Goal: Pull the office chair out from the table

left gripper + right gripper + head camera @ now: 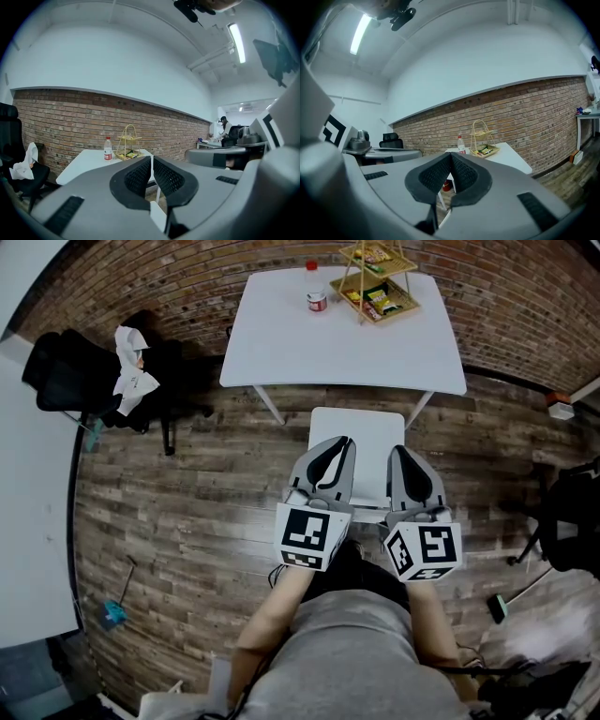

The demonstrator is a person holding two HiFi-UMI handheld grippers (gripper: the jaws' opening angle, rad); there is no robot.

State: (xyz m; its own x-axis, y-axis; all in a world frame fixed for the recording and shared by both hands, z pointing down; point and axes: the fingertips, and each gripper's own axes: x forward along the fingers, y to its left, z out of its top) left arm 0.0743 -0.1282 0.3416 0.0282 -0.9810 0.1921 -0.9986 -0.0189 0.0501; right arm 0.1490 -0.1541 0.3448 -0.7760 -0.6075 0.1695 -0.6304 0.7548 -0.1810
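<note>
Seen from above, a person wears a light grey short-sleeved top (361, 652) with dark clothing (352, 566) at the lap; the forearms are bare. The left gripper (345, 441) and right gripper (397, 449) are matching smooth grey plastic shells. Each tapers to two rounded jaws lined with black pads (139, 177) of dotted, mesh-like texture. Black ribbed strips (63, 213) are set into the shells. Each gripper carries a white cube printed with black square markers: the left cube (311, 535) and the right cube (424, 549).

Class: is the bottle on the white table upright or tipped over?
Upright. In the left gripper view the bottle stands on its base on the table, with its red cap at the top.
</note>
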